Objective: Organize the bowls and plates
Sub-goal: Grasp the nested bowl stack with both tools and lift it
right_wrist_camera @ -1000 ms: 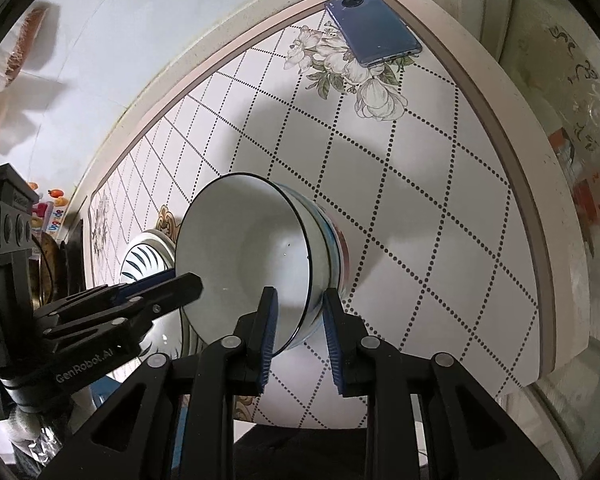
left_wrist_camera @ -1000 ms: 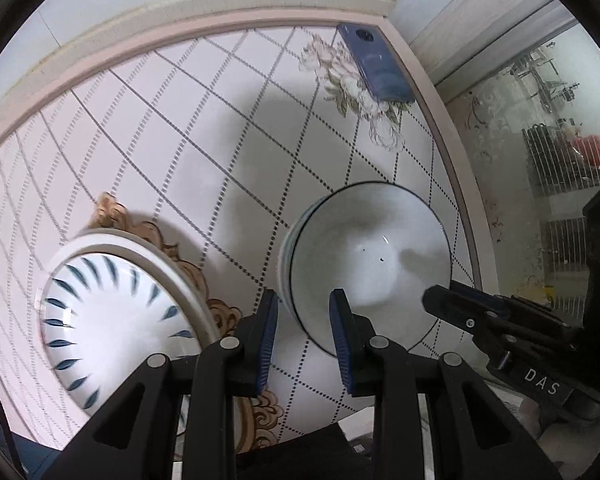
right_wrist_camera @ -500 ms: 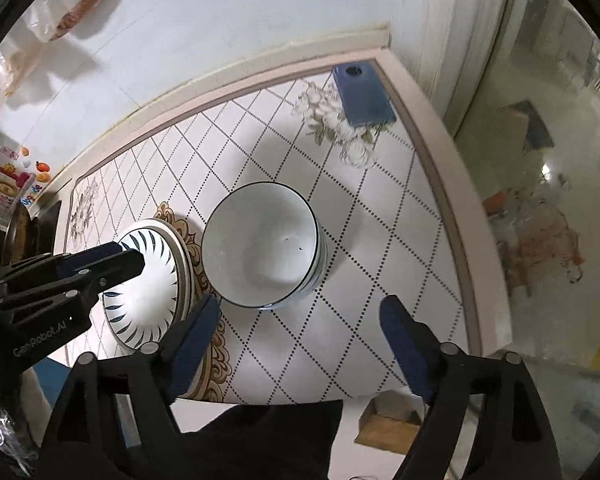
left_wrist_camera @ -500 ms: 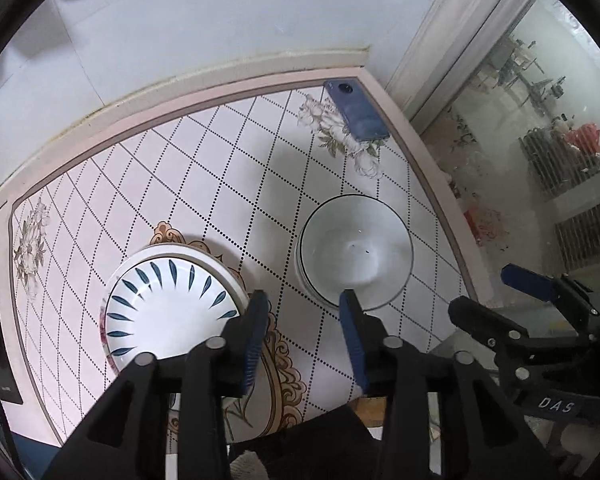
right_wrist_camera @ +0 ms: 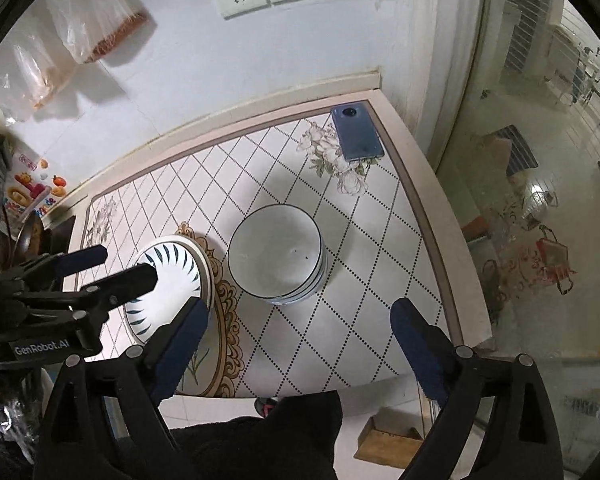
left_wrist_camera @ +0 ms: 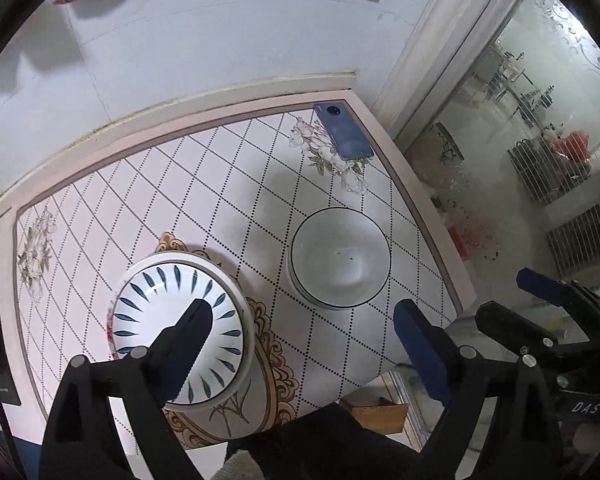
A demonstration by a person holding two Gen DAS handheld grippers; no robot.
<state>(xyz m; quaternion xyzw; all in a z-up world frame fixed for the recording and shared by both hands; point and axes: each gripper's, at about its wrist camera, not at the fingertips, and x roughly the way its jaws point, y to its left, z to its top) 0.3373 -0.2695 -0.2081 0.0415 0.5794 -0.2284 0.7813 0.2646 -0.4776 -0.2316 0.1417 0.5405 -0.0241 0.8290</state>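
Both tools hang high above the table and grip nothing: your left gripper has its jaws spread wide, and so does your right gripper. In the left wrist view, the stack of plates sits lower left, directly under the left finger, while the stack of bowls sits centre right, just beside it but apart. In the right wrist view, the bowls lie centred ahead between the jaws. Judgement: both piles look sorted; if you adjust one, left is nearer the plates, right nearer the bowls.
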